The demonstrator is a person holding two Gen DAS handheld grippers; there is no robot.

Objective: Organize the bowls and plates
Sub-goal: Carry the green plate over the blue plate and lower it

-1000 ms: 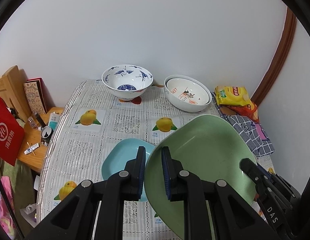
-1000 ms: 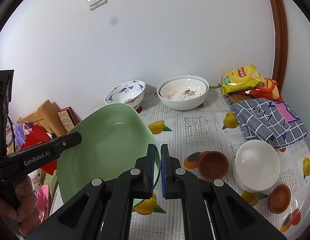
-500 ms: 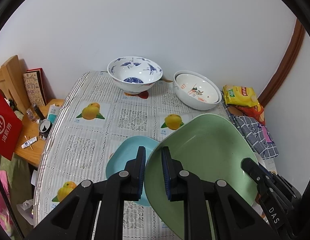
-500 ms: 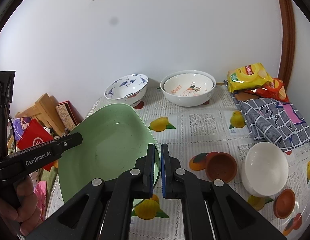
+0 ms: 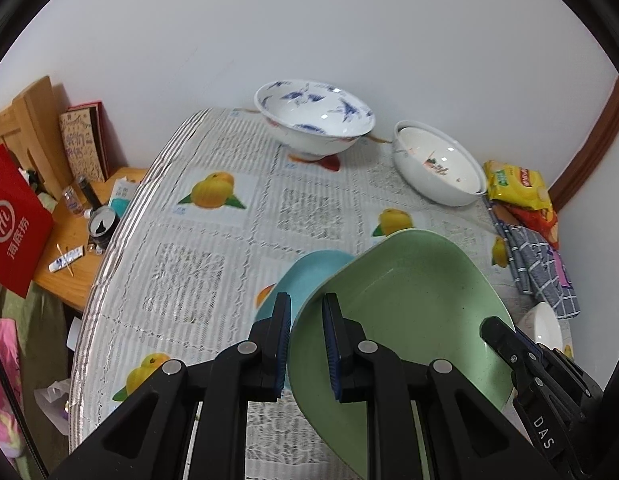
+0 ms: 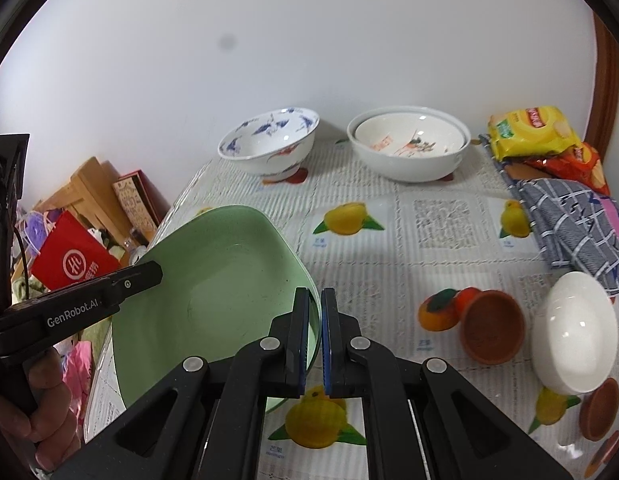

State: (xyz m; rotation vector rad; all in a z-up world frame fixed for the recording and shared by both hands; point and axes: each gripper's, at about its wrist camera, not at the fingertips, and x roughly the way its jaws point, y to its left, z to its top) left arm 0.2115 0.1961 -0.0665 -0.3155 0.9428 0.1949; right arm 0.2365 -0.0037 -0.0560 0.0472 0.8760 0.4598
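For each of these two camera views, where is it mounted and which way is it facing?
Left wrist: on the left gripper, looking down its fingers at the green plate it clamps over the blue plate; the right gripper shows.
Right wrist: on the right gripper, clamping the plate's opposite rim; the left gripper and a hand show.
Shared: green plate, blue-patterned bowl.

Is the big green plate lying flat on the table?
No, the big green plate is tilted above the table, clamped at opposite rims by the left gripper and right gripper.
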